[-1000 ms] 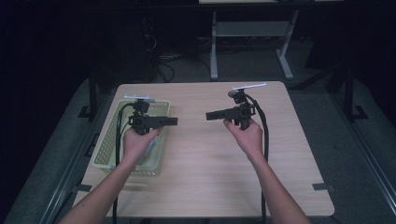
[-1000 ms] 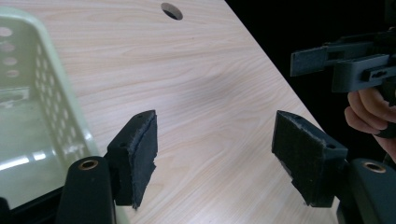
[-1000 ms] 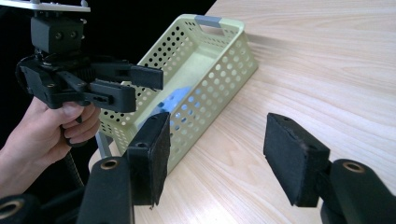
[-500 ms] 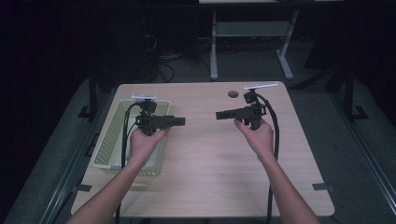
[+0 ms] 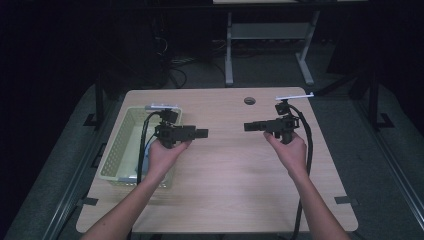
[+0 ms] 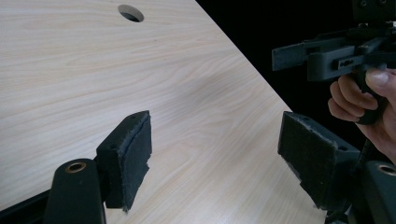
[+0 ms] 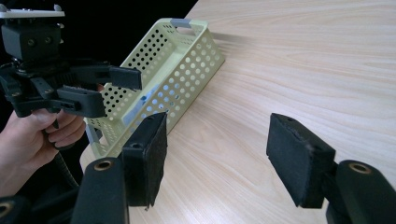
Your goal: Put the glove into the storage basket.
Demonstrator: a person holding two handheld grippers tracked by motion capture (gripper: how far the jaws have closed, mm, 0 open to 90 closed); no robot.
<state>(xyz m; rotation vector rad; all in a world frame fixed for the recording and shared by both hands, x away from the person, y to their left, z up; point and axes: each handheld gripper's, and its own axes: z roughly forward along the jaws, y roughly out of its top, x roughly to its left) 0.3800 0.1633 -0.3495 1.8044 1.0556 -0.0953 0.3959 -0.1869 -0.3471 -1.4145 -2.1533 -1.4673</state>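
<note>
My left gripper [image 5: 201, 133] is held above the table [image 5: 225, 190] just right of a pale green perforated basket [image 5: 116, 142], its jaws pointing right. My right gripper [image 5: 248, 127] is held above the right half of the table, its jaws pointing left at the other gripper. In the left gripper view the left gripper [image 6: 219, 158] is open, with bare wood between its pads. The right gripper [image 7: 217, 158] is also open and holds nothing. Each gripper view shows the opposite gripper farther off: the right gripper [image 6: 327, 56] and the left gripper [image 7: 74, 88].
The basket [image 7: 187, 60] lies along the table's left edge, and something blue [image 7: 145, 99] shows through its holes. A round cable hole [image 5: 249, 100] sits near the far edge. Cables trail from both grippers. Dark floor and a white table frame [image 5: 265, 35] lie beyond.
Both hands have shifted to the right. The right gripper moved farther, so the gap between the two grippers' tips has widened. Both grippers still hold nothing.
</note>
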